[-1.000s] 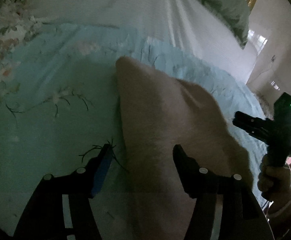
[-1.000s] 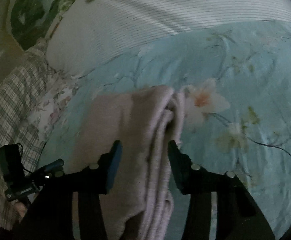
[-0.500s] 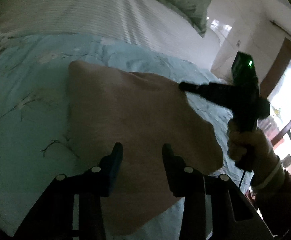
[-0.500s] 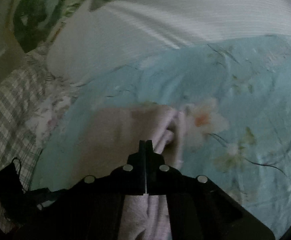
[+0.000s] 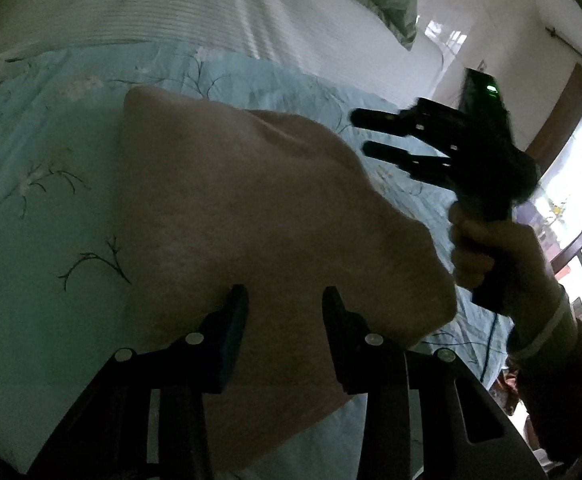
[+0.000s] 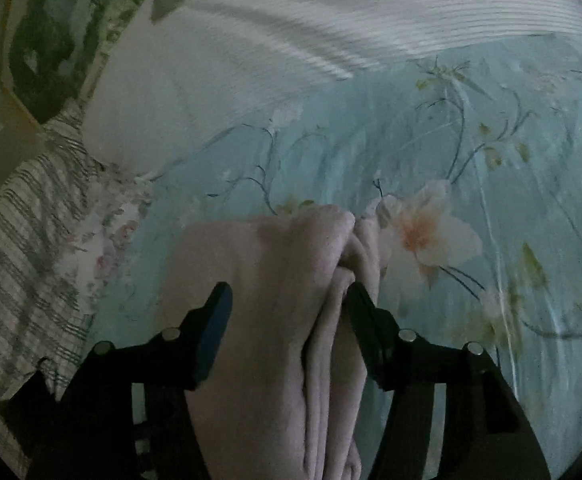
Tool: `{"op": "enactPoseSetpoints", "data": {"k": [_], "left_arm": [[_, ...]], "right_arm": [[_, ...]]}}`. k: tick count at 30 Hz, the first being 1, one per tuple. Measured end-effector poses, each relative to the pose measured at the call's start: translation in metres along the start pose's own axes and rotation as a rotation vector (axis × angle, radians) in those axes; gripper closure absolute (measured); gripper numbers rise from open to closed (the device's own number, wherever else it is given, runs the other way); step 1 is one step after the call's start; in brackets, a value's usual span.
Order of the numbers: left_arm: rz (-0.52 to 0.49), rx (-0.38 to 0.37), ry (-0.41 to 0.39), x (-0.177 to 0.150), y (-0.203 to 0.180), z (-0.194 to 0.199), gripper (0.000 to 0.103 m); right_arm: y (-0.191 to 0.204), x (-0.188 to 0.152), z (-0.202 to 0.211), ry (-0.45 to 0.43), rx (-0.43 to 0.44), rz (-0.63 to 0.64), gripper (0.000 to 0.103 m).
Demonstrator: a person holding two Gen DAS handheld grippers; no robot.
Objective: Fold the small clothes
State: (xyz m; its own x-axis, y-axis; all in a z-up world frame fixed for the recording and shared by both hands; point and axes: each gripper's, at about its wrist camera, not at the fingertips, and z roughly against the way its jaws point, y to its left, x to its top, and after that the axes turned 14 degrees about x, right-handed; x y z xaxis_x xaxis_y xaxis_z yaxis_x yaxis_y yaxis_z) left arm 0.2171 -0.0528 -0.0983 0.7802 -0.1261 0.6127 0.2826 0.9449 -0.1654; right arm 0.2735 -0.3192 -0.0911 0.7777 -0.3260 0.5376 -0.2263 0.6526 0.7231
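a pinkish garment (image 5: 259, 216) is seen lying folded on the bed (image 5: 43, 208), on the light blue floral sheet. in the right wrist view the layers are stacked, with the folded edges bunched along the right side (image 6: 347, 264). the fold is judged mostly done; only squaring up or one more fold seems left, and the far corner looks slightly puffed. the left claw (image 5: 285, 300) is released, jaws apart over the near edge of the garment, nothing gripped. the right claw (image 6: 289, 300) is also spread wide, straddling the stacked edge, nothing pinched. no containers are visible, so nothing is held in any. a white striped blanket (image 6: 331, 20) is seen beyond.
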Motion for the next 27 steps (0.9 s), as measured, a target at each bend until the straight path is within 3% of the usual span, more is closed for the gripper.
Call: {"op": "enactPoseSetpoints", "data": {"k": [1, 2, 3, 5, 9, 12, 14, 19, 22, 23, 25, 27], "left_arm": [[0.005, -0.008, 0.001, -0.001, 0.001, 0.0, 0.065], [0.007, -0.007, 0.005, -0.003, 0.001, -0.001, 0.065], [0.007, -0.005, 0.009, -0.004, 0.001, 0.0, 0.065], [0.004, -0.009, 0.021, -0.004, 0.001, 0.0, 0.065], [-0.014, -0.029, 0.015, -0.004, -0.006, 0.005, 0.065], [-0.029, -0.041, 0.009, -0.006, -0.013, 0.004, 0.065], [-0.046, -0.036, 0.043, -0.009, -0.019, -0.008, 0.065], [-0.077, -0.015, 0.079, -0.017, -0.025, -0.019, 0.065], [-0.049, -0.058, 0.034, -0.002, -0.017, 0.006, 0.065], [-0.03, -0.062, -0.003, 0.007, -0.012, 0.016, 0.064], [0.01, -0.041, -0.055, 0.028, -0.001, 0.025, 0.063], [0.036, -0.011, -0.072, 0.048, 0.008, 0.019, 0.063]], "right_arm": [[-0.003, 0.003, -0.011, 0.032, -0.026, 0.003, 0.051], [-0.005, 0.003, -0.022, 0.062, -0.034, 0.001, 0.082], [-0.009, 0.005, -0.033, 0.106, -0.031, -0.008, 0.09], [-0.005, 0.006, -0.034, 0.101, -0.019, 0.008, 0.09], [0.012, 0.005, 0.004, -0.024, -0.003, 0.079, 0.091], [-0.016, -0.003, -0.009, 0.033, -0.089, 0.026, 0.09], [-0.034, -0.011, -0.02, 0.072, -0.103, -0.028, 0.086], [-0.01, -0.01, 0.01, -0.011, -0.112, -0.042, 0.079], [0.028, -0.011, 0.033, -0.075, -0.015, -0.003, 0.07], [0.04, -0.013, 0.032, -0.074, 0.03, 0.004, 0.061], [0.051, -0.023, 0.018, -0.037, 0.104, -0.013, 0.06], [0.05, -0.032, -0.003, 0.022, 0.111, -0.033, 0.06]]}}
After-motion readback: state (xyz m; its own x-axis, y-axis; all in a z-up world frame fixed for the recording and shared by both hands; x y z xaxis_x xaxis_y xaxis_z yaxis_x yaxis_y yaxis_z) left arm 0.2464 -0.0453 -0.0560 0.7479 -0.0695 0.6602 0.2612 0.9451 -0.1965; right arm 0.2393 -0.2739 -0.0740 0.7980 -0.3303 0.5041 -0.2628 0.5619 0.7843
